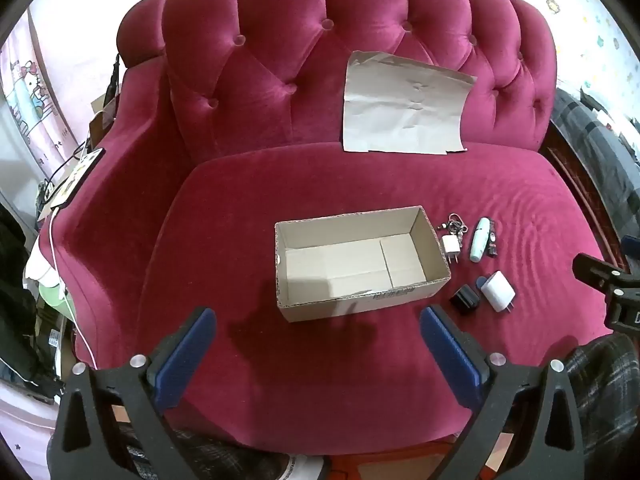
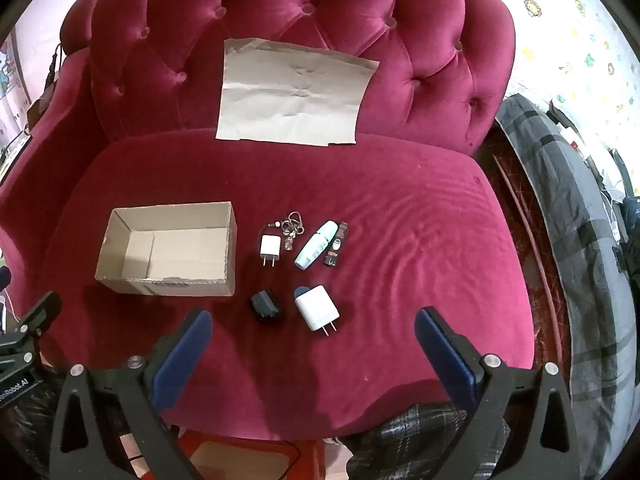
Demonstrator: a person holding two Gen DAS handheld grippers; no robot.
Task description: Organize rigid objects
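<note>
Two tongs hang over a big red armchair, and both are wide apart with nothing in them. The left tongs are near the front of the seat, just in front of a cardboard box. The box is open on top and has nothing inside. The right tongs are above the small things that lie on the seat to the right of the box. Closest to them is a big white charger, with a little blue thing touching its far corner. Just left of it sits a black plug. Farther back is a small white charger, near the box's right side. Beside it lies a bunch of keys. Right of the keys is a pale green tube, and a dark little bottle lies right next to it. A creased sheet of brown card leans on the chair's back.
</note>
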